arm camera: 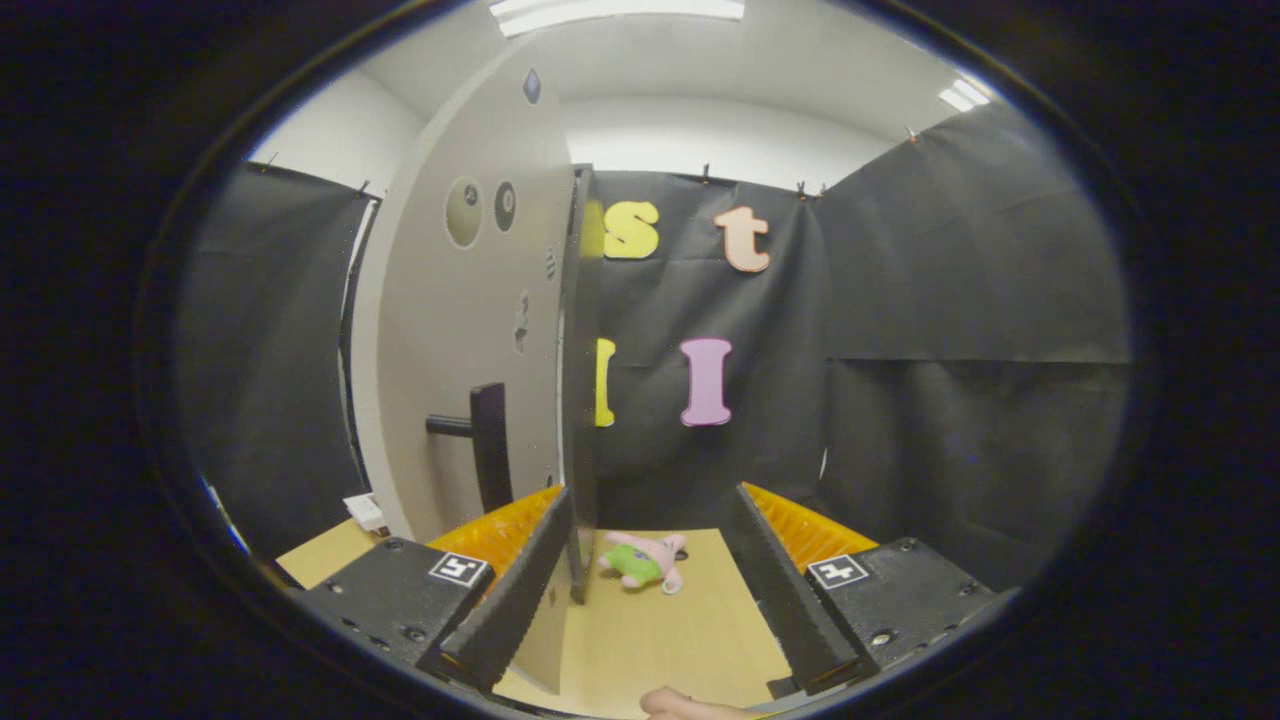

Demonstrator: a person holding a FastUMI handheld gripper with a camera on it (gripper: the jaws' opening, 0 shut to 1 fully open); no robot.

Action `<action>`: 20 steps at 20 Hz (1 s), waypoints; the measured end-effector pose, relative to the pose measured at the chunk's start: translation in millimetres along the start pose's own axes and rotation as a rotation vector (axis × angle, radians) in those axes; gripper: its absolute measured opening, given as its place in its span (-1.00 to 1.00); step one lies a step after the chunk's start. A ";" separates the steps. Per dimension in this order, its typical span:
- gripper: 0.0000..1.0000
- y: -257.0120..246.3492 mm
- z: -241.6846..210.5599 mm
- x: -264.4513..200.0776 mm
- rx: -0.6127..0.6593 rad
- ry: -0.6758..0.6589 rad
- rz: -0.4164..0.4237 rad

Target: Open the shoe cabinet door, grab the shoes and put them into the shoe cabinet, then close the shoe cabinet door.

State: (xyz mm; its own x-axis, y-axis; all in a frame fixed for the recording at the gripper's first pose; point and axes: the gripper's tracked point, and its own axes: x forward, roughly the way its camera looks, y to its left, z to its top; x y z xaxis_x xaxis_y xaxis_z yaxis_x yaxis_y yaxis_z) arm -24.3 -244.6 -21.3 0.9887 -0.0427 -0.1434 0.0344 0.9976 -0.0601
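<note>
My hand-held gripper (650,590) level, fingers (520,590) spread wide apart, gripping nothing; fingertip of my hand (690,705) below.

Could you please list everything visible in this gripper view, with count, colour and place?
cabinet door: one, pale grey, edge-on just ahead of the fingers.
door handle: one, black, low on the door's face.
plush toy: one, pink and green, on the table beyond the fingers.
table: one, light wood, under the tool.
small box: one, white, on the table left of the door.
tool: one, fingers open, door's edge between them.
fingertip: one, person's, nearest the camera.
</note>
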 end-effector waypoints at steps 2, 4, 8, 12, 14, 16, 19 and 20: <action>0.91 4.4 4.4 1.4 -0.025 -0.014 -0.012; 0.89 8.0 3.6 -1.8 -0.041 -0.023 -0.020; 0.74 29.6 -1.3 -5.4 0.015 -0.007 0.007; 0.74 57.0 -2.1 -10.5 0.005 -0.023 0.036; 0.74 71.8 -4.6 -13.0 -0.001 -0.026 0.056; 0.74 88.4 -5.6 -13.3 -0.020 -0.024 0.084; 0.74 115.2 -6.4 -10.5 -0.009 -0.009 0.142; 0.74 123.2 -6.8 -9.5 0.003 -0.002 0.159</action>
State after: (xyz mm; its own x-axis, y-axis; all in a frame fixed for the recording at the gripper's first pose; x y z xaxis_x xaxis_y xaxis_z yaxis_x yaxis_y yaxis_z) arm -30.4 -121.8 -34.1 0.9820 0.1158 -0.1489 -0.1221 0.9920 -0.0334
